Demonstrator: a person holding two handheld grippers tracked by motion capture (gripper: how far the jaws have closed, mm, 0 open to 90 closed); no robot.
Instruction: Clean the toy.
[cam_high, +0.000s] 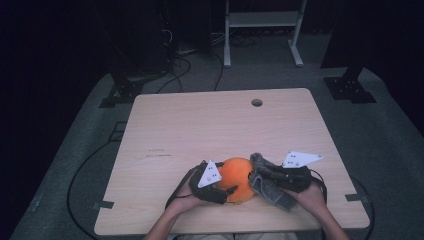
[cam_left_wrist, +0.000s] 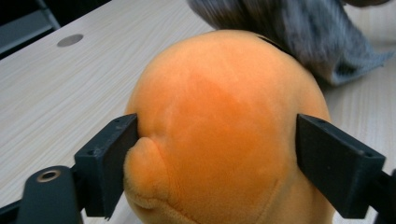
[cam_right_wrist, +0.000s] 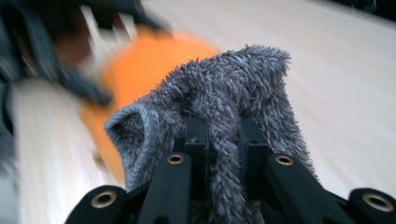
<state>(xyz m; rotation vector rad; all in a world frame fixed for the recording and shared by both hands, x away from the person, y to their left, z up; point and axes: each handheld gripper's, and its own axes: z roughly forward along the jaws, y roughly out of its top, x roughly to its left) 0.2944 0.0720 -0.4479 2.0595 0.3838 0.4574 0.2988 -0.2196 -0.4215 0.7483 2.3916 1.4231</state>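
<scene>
High view: orange plush toy (cam_high: 236, 179), rounded, lying on the counter (cam_high: 200, 125) near its front edge, well short of the round hole (cam_high: 257, 102). Left gripper (cam_high: 226, 193) at the toy's left, right gripper (cam_high: 256, 176) at its right, with a grey fuzzy cloth (cam_high: 270, 187) touching the toy.

Left gripper view: plush toy (cam_left_wrist: 224, 126), soft short pile, seam low at left; long axis cannot be told. Jaws wide, pressing on both its flanks.

Right gripper view: jaws nearly closed, pinching a fold of the shaggy cloth (cam_right_wrist: 224, 107); toy (cam_right_wrist: 140, 70) blurred just behind it.
</scene>
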